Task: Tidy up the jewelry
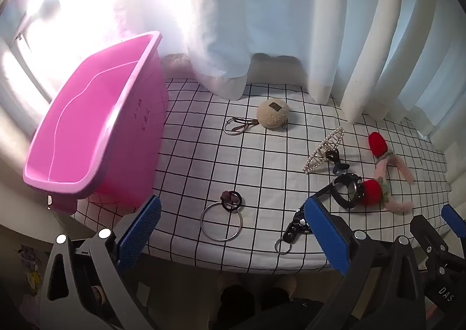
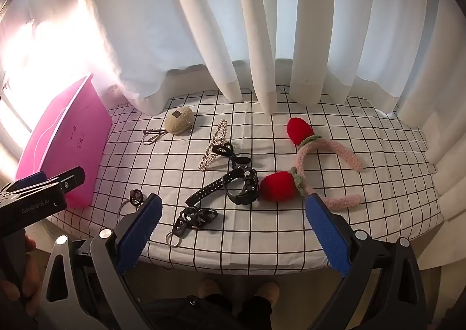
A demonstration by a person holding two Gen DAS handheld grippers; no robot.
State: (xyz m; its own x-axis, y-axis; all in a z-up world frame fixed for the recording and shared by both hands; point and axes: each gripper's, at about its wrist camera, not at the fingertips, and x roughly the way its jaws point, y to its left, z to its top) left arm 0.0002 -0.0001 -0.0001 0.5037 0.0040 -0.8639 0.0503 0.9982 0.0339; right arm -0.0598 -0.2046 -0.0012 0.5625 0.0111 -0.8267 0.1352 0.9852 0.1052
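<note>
The left tongs (image 1: 233, 219) are wide open and hold nothing; their blue pads (image 1: 326, 231) hover over the near edge of the tabletop (image 1: 262, 161), which carries a white cloth with a black grid. The right tongs (image 2: 233, 219) are also wide open and empty, above the near edge more to the right.

A pink tub (image 1: 87, 138) stands on the left end of the tabletop, and nothing can be seen inside it. The jewelry lies spread on the cloth. Just in front of the left tongs is a large metal ring (image 1: 222, 221) that touches a small dark hair tie (image 1: 232, 200). To the right of it lies a black studded strap with a small keyring (image 2: 193, 218), between the two pads of the right tongs in the right wrist view. Behind the strap is a black watch (image 2: 243, 187), and its case touches one red pompom of a pink fluffy headband (image 2: 329, 167). A pearl hair clip (image 2: 214, 145) and a small black claw clip (image 2: 225, 151) lie side by side behind the watch. A beige fluffy ball on a keyring (image 1: 273, 117) lies farther back, near the white curtains (image 2: 262, 24).
</note>
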